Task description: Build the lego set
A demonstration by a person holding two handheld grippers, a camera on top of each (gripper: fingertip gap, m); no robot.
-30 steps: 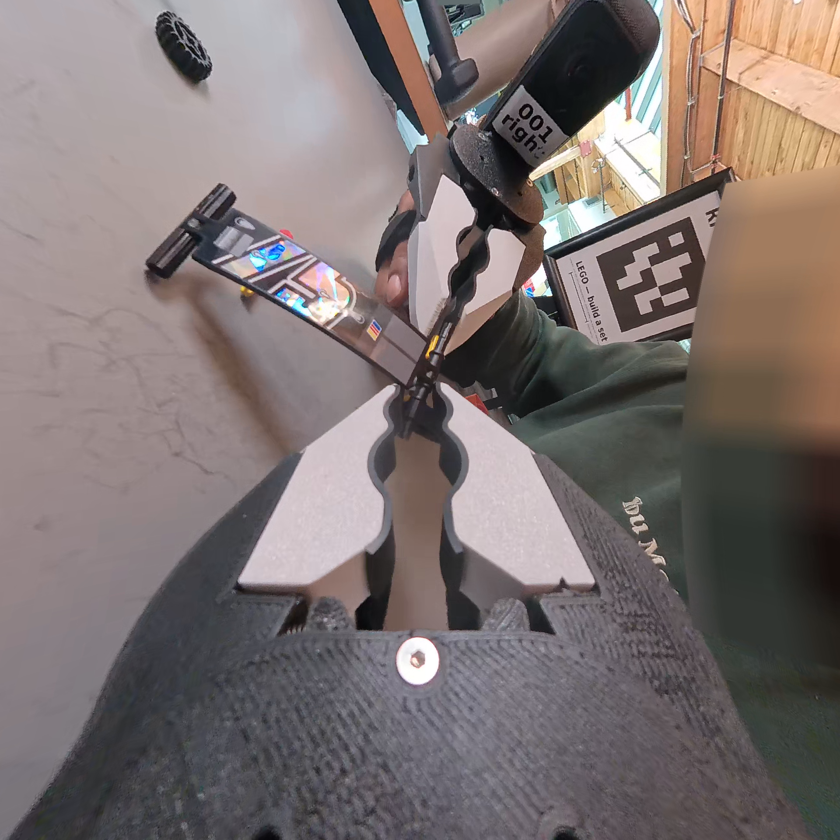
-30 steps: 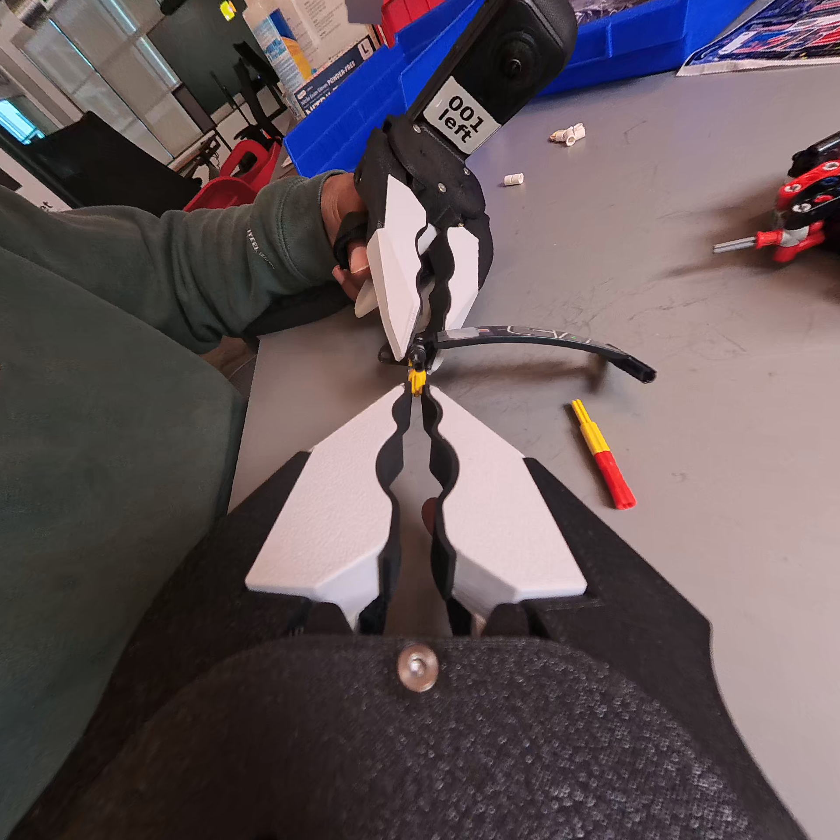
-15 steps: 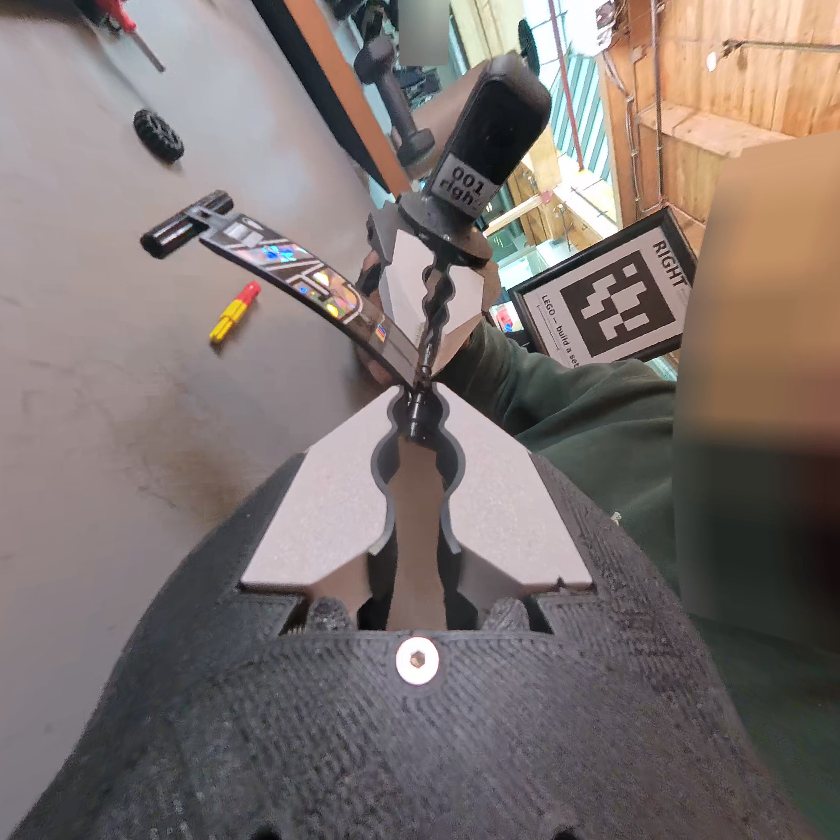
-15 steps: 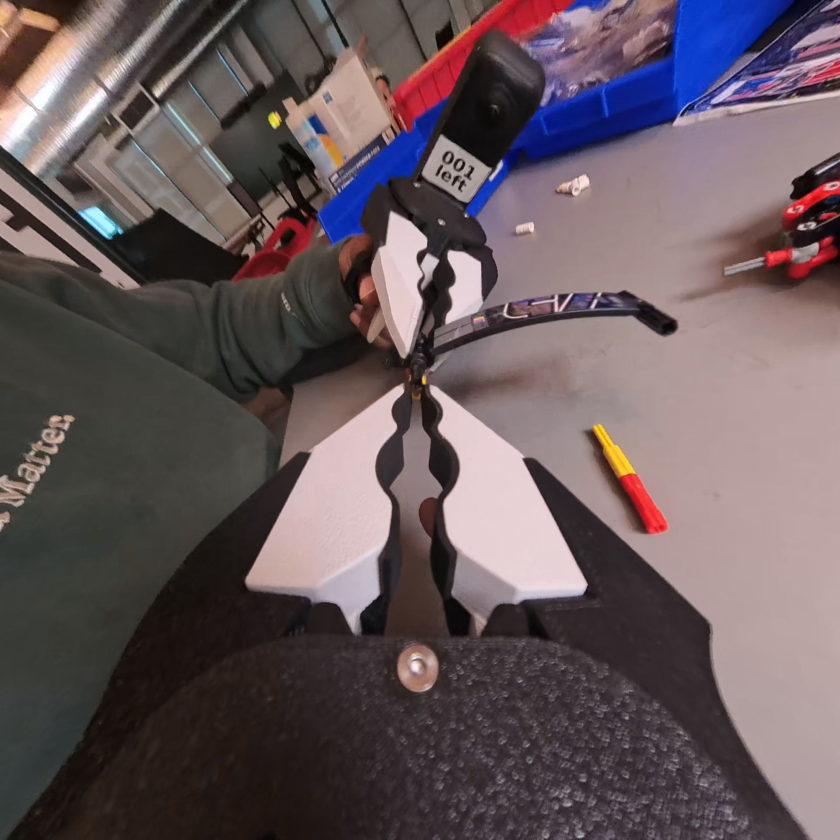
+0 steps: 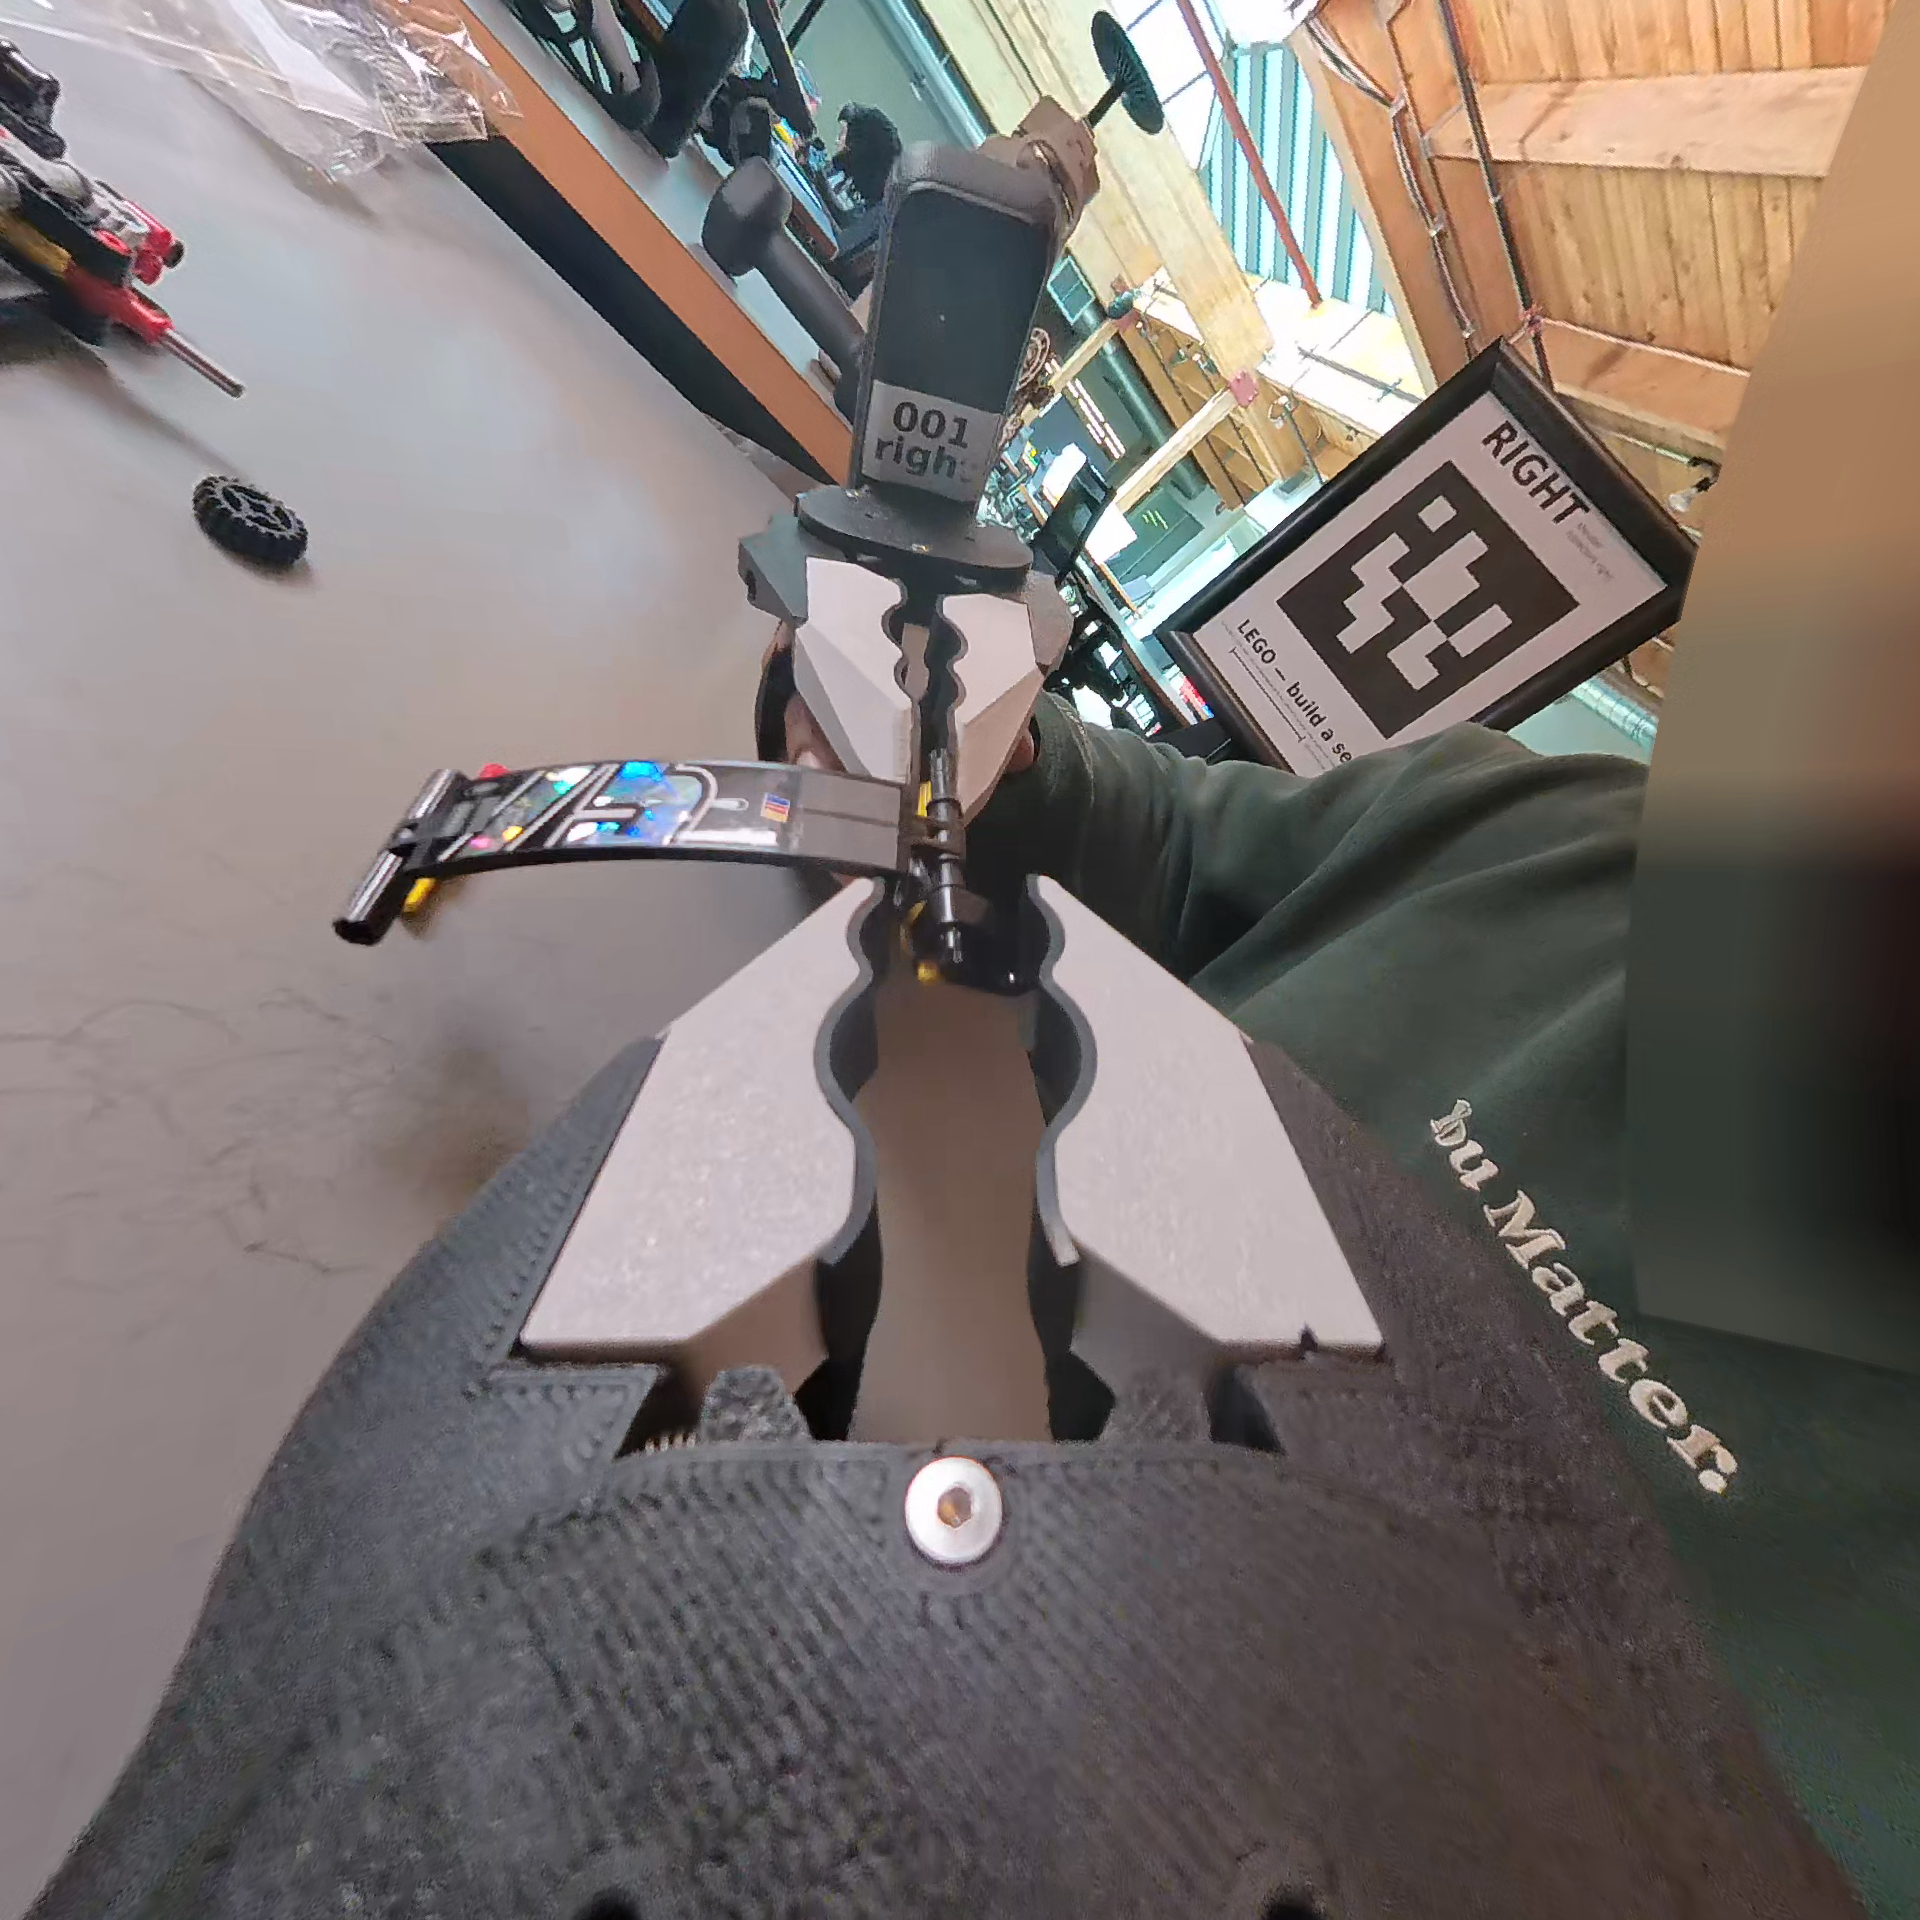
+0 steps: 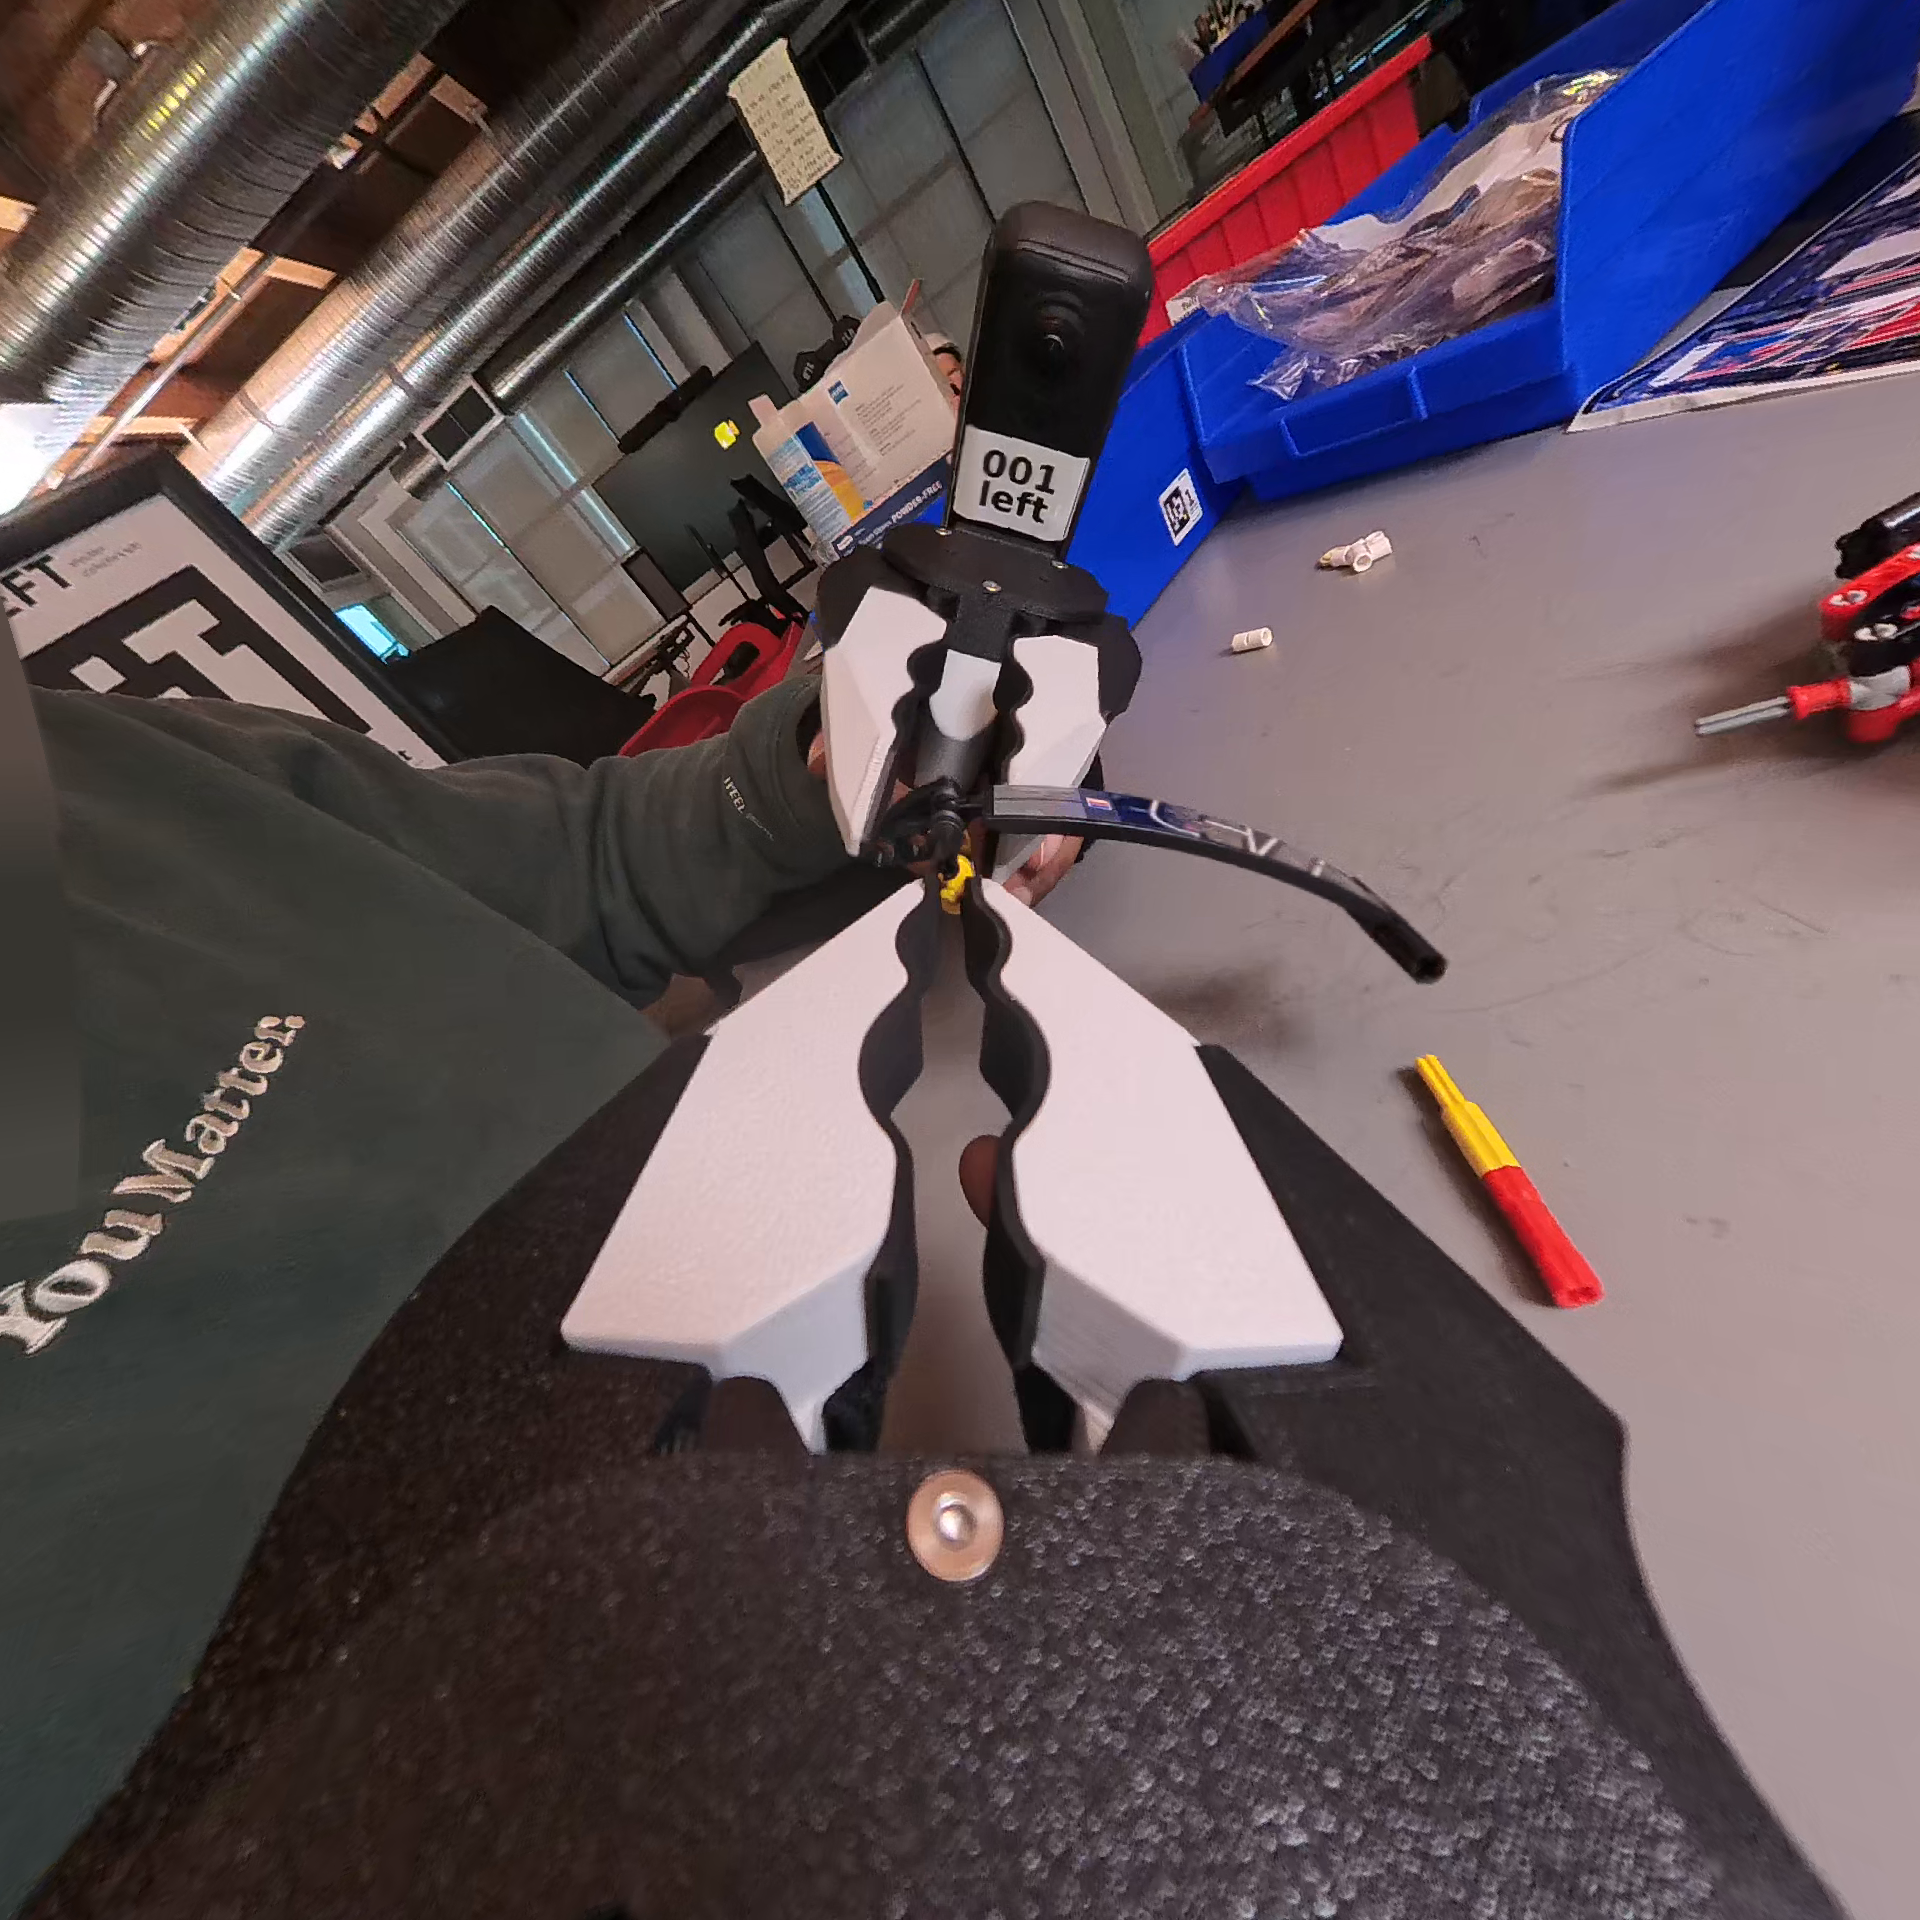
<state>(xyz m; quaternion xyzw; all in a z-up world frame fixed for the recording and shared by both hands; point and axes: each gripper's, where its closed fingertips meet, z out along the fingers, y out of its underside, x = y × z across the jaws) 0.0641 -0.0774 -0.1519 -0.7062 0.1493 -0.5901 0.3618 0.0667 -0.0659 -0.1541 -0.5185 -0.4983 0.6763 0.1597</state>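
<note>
Since a second ago both my claws have risen off the tabletop [image 5: 260, 1091], carrying the curved black panel [image 5: 644, 816] up with them, and it now juts out level instead of slanting down toward the grey surface.

From my left wrist camera, my left claw [image 5: 940, 935] is nearly closed, its tips pinching the small black-and-yellow connector end of the panel. My right claw [image 5: 920, 769] faces it from the far side, closed to a thin slit on the same joint. The panel, with shiny coloured stickers on its face, reaches out to the left and ends in a short black tube. A black gear [image 5: 249, 520] lies on the tabletop well beyond it, and a red-and-black lego assembly [image 5: 83, 249] sits at the far left corner.

From my right wrist camera, my right claw [image 6: 951, 899] is drawn almost shut on a small yellow pin [image 6: 953, 891] at the panel's end; exactly how the pin seats in the joint is hard to make out. My left claw [image 6: 940, 821] grips the joint from the opposite side. The panel [image 6: 1247, 847] arcs off to the right above the tabletop [image 6: 1662, 1039]. A yellow-and-red axle piece [image 6: 1507, 1184] lies on the surface below it, small white pieces [image 6: 1351, 556] sit farther back near blue bins [image 6: 1455, 395], and the lego assembly [image 6: 1870, 665] is at the right edge.
</note>
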